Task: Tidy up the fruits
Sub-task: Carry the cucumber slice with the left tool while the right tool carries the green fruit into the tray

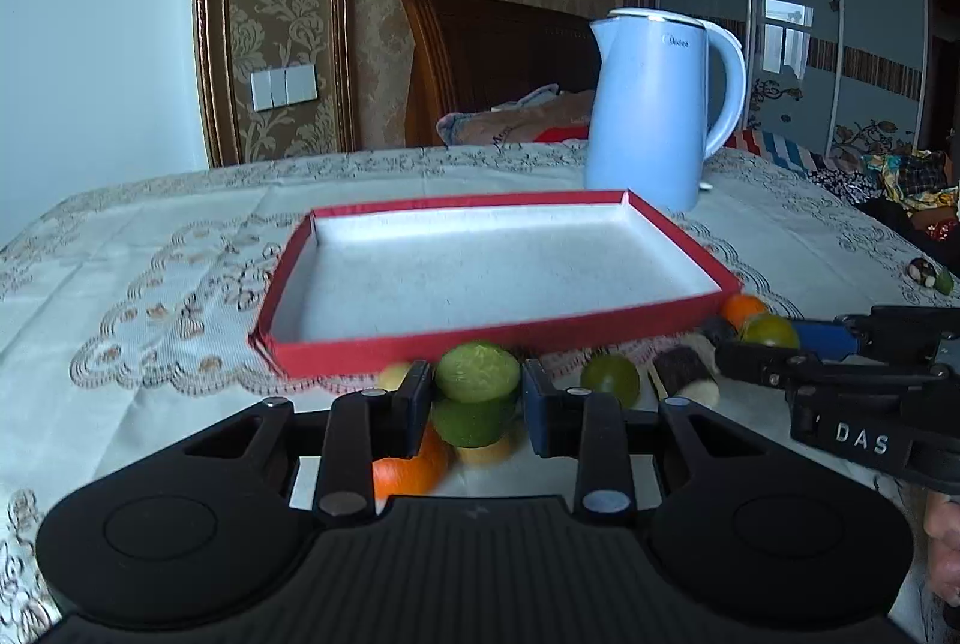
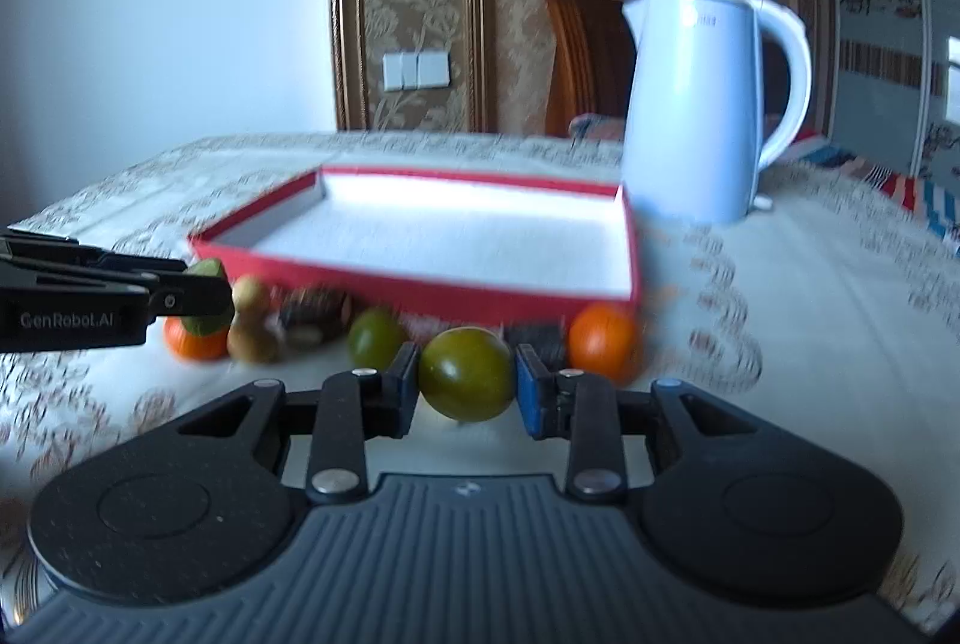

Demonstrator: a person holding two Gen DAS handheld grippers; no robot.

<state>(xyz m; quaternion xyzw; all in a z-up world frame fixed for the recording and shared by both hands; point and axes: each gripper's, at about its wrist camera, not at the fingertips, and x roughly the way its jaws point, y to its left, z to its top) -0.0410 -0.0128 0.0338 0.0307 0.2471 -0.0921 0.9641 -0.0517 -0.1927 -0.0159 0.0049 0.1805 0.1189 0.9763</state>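
Your left hand-held gripper (image 1: pixel 477 398) is clamped on a green cut fruit (image 1: pixel 477 373); the right hand-held gripper (image 2: pixel 467 385) is squeezing a round green fruit (image 2: pixel 467 374). Both look smooth and light (probably slippery), so grip mid-belly. The red tray (image 1: pixel 480 338) sits at 12 o'clock.
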